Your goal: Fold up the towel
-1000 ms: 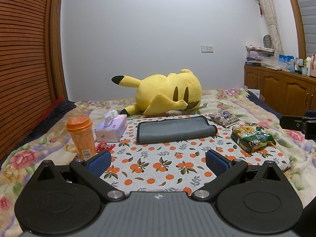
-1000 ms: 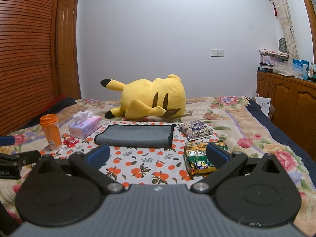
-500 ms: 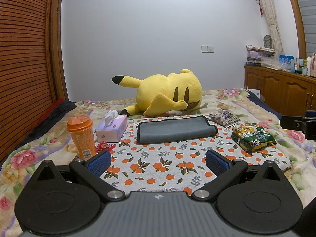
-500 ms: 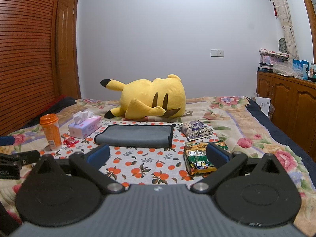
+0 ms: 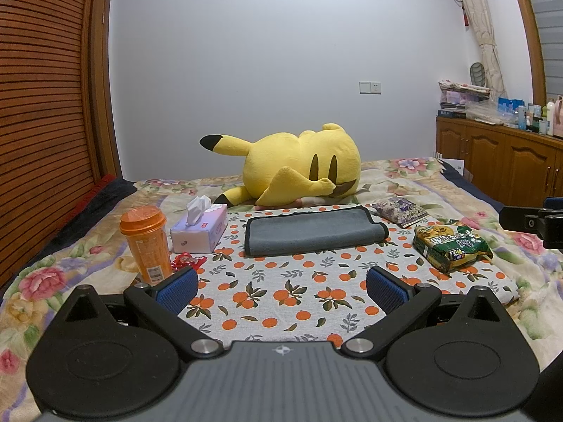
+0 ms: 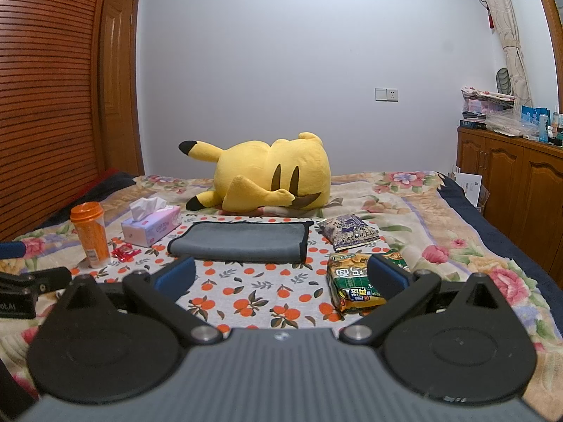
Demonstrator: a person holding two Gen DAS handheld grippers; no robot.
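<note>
A grey towel [image 5: 313,231] with a dark hem lies folded into a flat rectangle on the orange-print cloth [image 5: 281,292] on the bed. It also shows in the right wrist view [image 6: 239,242]. My left gripper [image 5: 281,288] is open and empty, held above the cloth well short of the towel. My right gripper [image 6: 281,276] is open and empty too, short of the towel and to its right. The right gripper's side shows at the edge of the left wrist view [image 5: 535,223].
A yellow plush toy [image 5: 299,170] lies behind the towel. An orange cup [image 5: 146,242], a tissue box [image 5: 200,228] and a red wrapper [image 5: 184,260] stand to the left. A green snack bag [image 5: 450,246] and a purple packet [image 5: 399,210] lie to the right. Wooden cabinets [image 5: 499,165] stand beyond.
</note>
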